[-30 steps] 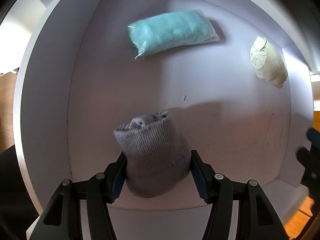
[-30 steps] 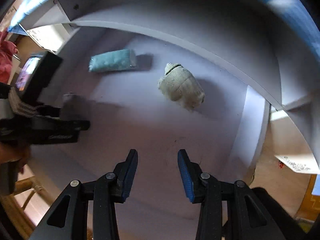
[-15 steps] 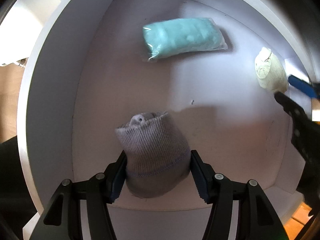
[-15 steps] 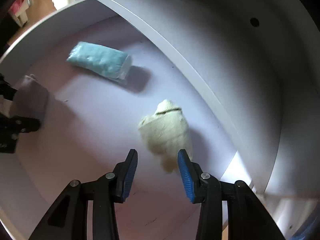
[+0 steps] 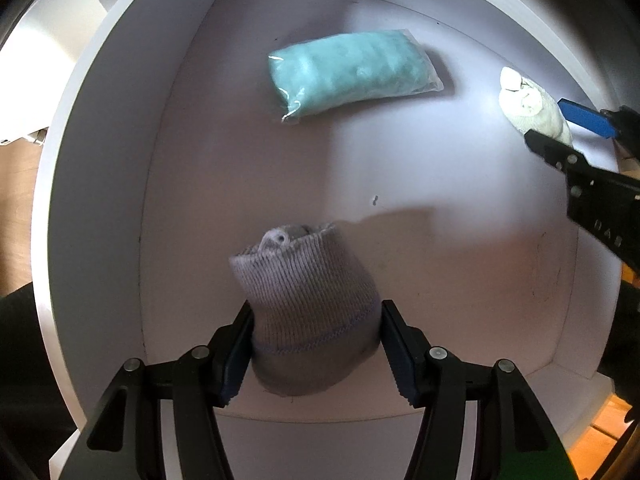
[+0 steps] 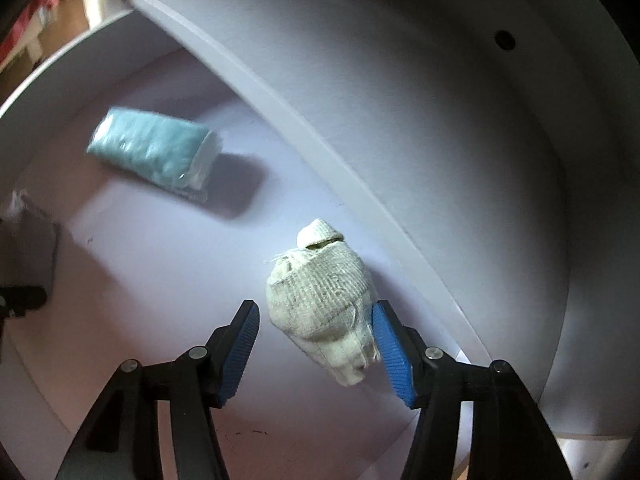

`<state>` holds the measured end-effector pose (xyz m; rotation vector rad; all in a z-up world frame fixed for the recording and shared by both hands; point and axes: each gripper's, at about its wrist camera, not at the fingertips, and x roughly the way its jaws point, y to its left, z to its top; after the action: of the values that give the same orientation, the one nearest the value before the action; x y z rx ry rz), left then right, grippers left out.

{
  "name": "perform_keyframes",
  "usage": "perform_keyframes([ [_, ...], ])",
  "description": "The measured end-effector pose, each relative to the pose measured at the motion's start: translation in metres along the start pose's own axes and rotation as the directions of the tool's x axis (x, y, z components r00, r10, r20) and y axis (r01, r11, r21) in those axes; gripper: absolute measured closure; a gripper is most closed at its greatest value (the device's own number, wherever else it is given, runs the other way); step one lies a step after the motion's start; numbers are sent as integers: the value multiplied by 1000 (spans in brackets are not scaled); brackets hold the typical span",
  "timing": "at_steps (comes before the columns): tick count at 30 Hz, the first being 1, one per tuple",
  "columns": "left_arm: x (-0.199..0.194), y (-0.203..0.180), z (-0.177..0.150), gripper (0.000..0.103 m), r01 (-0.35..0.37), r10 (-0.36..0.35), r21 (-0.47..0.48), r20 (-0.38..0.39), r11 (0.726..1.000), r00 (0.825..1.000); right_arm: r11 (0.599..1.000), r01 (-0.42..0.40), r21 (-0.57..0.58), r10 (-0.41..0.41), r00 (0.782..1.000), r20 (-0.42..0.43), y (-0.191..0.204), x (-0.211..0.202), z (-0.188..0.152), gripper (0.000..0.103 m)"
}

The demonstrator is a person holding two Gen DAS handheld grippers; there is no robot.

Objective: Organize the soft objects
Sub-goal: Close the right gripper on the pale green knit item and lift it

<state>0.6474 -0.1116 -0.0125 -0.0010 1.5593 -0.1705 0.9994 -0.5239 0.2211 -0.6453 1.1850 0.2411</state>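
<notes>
Right wrist view shows your right gripper (image 6: 316,340) with its jaws opening around the cream sock roll (image 6: 320,300), which lies on the shelf floor (image 6: 160,280) close to the back edge, just below the slanted white panel (image 6: 320,128). The right blue pad looks to be touching the roll's side; the left pad stands clear of it. Let the jaws spread until both pads clear the roll, then centre it between them before you close, since it now sits off toward the right pad. Take it across its thick knitted middle, not the loose tail at the near end, which would likely slip out.

Your left gripper (image 5: 316,344) is pinching the grey sock roll (image 5: 308,308) firmly by its lower half, held over the front edge of the shelf floor. Keep that hand quiet while the right one works. The teal packet (image 5: 352,72) lies flat toward the back left corner, well apart from both rolls, so you have room to bring the cream roll in beside it.
</notes>
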Motion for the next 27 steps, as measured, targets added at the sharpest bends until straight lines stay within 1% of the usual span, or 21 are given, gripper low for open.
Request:
perform_keyframes([
  [3,0,-2,1,43,0,0,-3,0,1000,1000,1000,-2,-16,2,1000,-23,5,-2,-2,52],
  [6,1,-2,0,43,0,0,-5,1,1000,1000,998,28,-59,-31,998,-55,18,-2,-9,53],
  [9,1,-2,1,43,1,-1,-10,1,1000,1000,997,35,-64,-42,993,-111,27,-3,-20,54],
  [10,1,-1,1,42,1,-1,-12,3,1000,1000,999,22,-50,-28,990,-137,28,-2,-24,57],
  [11,1,0,1,42,2,-2,-13,4,1000,1000,1000,-3,-18,-1,984,-176,28,-2,-30,63],
  [12,0,1,2,42,1,-1,-13,8,1000,1000,1000,-19,9,20,979,-201,27,-1,-34,65],
  [13,-1,1,2,42,1,-1,-11,10,1000,1000,996,-59,60,72,969,-235,25,0,-41,68],
  [14,-1,1,2,42,-1,1,-9,11,1000,1000,989,-96,109,121,960,-252,25,1,-49,74],
  [15,-1,1,2,42,-3,3,-7,10,1000,1000,981,-121,153,158,954,-256,23,1,-55,75],
  [17,-2,2,1,42,-1,1,-11,11,1000,1000,966,-153,210,204,948,-246,19,-2,-64,75],
  [19,-4,4,0,42,7,-6,-24,16,1000,1000,942,-185,281,249,944,-214,9,-6,-72,71],
  [20,-4,5,0,42,10,-10,-32,18,999,1000,916,-192,353,269,946,-183,-1,-11,-76,66],
  [21,-5,6,0,42,14,-14,-41,21,999,1000,896,-197,399,279,947,-160,-9,-14,-79,61],
  [23,-5,8,0,42,19,-18,-54,22,998,1000,869,-212,447,291,950,-115,-20,-19,-83,59],
  [24,-6,9,0,42,20,-19,-59,23,998,1000,871,-207,446,277,956,-97,-23,-21,-82,57],
  [26,-7,9,-1,42,22,-21,-63,25,998,999,892,-195,408,245,967,-74,-23,-23,-76,52],
  [27,-8,9,-1,42,23,-22,-64,28,998,999,898,-185,399,229,971,-66,-22,-21,-79,48],
])
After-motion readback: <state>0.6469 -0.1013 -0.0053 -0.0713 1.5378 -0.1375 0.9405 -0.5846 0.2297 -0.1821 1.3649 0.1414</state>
